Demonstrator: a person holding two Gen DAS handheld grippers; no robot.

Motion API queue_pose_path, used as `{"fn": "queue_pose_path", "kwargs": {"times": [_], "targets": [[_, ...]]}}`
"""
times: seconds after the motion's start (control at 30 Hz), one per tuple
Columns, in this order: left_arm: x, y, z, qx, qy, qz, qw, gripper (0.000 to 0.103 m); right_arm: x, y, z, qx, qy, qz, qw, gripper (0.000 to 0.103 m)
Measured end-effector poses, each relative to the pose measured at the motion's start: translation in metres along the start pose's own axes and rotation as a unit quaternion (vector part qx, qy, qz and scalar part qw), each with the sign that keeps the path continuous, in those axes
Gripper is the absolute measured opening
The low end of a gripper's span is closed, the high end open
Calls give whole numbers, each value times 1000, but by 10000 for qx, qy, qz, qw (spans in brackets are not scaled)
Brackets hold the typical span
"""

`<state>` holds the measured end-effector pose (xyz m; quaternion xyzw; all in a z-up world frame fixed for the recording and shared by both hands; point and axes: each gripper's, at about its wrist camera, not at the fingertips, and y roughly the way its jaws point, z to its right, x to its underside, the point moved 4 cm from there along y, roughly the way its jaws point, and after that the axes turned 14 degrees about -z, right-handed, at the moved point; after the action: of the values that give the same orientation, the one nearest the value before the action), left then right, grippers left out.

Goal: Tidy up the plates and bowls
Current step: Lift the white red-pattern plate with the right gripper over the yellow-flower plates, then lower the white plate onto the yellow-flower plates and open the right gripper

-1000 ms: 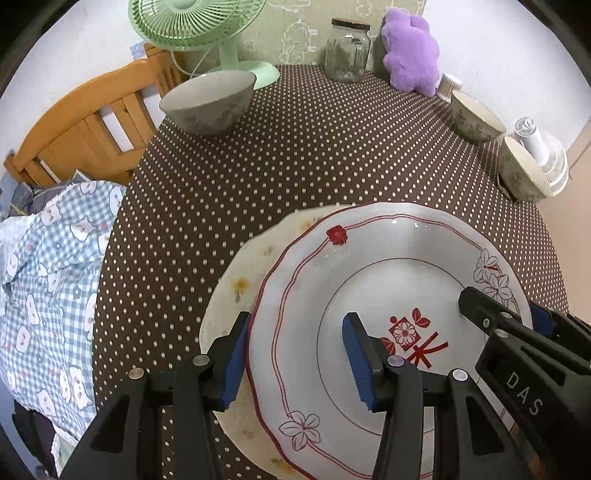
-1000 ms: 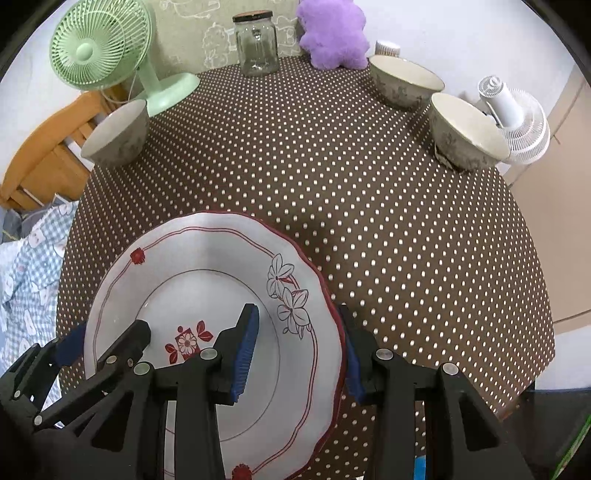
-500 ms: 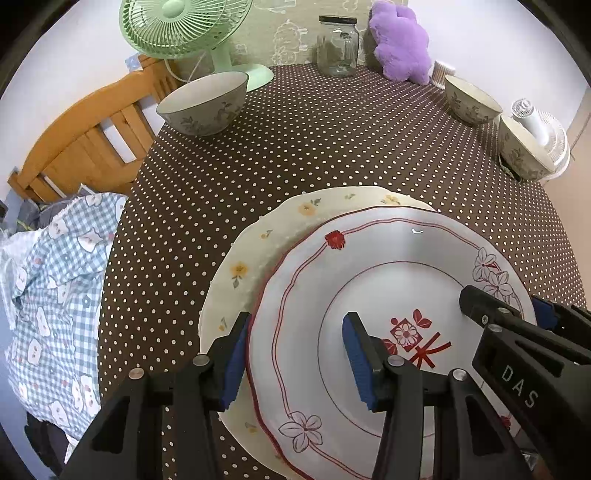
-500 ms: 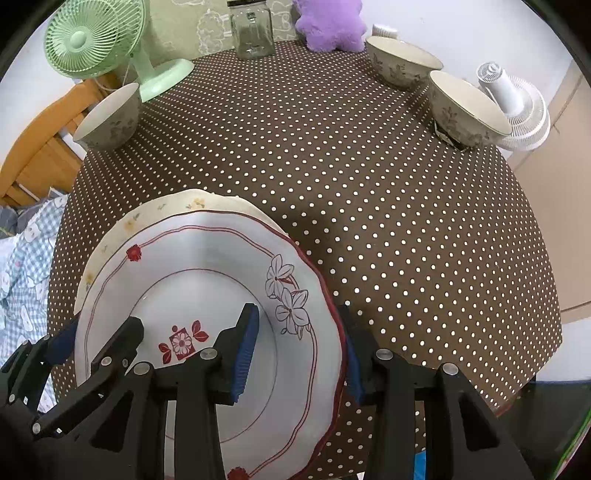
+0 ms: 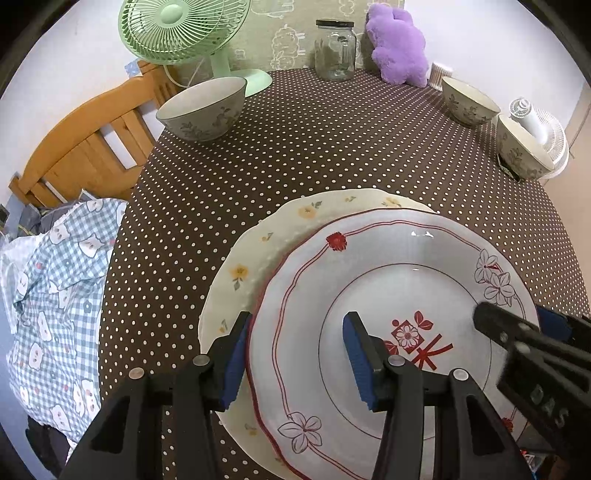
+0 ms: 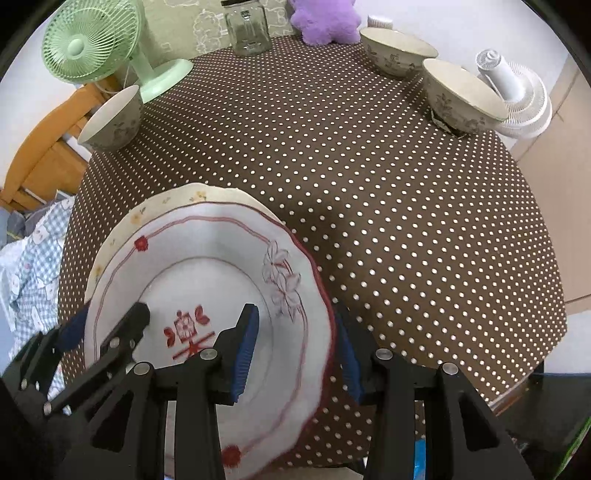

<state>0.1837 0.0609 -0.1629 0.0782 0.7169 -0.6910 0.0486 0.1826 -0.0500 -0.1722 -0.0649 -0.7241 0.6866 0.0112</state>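
Note:
A white plate with red rim lines and a red flower motif (image 5: 388, 280) (image 6: 207, 251) lies over a cream plate with yellow flowers (image 5: 258, 258) (image 6: 177, 199) at the near edge of the table. My left gripper (image 5: 295, 354) (image 6: 107, 325) is shut on its left rim, one blue pad outside and one inside. The right rim sits the same way in my right gripper (image 6: 295, 339) (image 5: 517, 321), also shut. Three floral bowls stand apart: one at the far left (image 5: 203, 107) (image 6: 114, 122), two at the far right (image 5: 469, 99) (image 5: 517, 147).
A brown dotted tablecloth (image 5: 314, 155) covers the round table. At the back stand a green fan (image 5: 184, 33), a glass jar (image 5: 336, 51) and a purple plush toy (image 5: 399, 48); a white fan (image 5: 543, 140) sits far right. A wooden chair (image 5: 85, 147) with checked cloth is left.
More of the cream plate now shows beyond the far-left edge of the red-rimmed plate. Both views have tipped up slightly. Both grippers keep the same hold on the rim.

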Motion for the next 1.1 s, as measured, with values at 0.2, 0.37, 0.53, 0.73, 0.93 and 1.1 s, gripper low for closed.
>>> {"fn": "queue_pose_path", "kwargs": {"times": [0.2, 0.37, 0.53, 0.73, 0.93, 1.1], "targets": [[-1, 0, -1, -18, -32, -47, 10000, 50, 8, -2, -1, 136, -133, 21, 9998, 32], [-1, 0, -4, -93, -59, -94, 9999, 50, 2, 1, -4, 87, -163, 0, 9998, 32], [-2, -1, -8, -141, -75, -116, 9998, 50, -5, 0, -17, 261, -355, 129, 9989, 31], [-3, 0, -14, -183, -112, -102, 9997, 50, -11, 2, -26, 334, -460, 167, 9982, 31], [-4, 0, -18, -172, -141, -113, 9997, 50, -10, 4, -29, 406, -512, 201, 9977, 32], [-4, -1, -22, -140, -156, -116, 9997, 52, -7, 5, -33, 551, -624, 209, 9963, 35]]}}
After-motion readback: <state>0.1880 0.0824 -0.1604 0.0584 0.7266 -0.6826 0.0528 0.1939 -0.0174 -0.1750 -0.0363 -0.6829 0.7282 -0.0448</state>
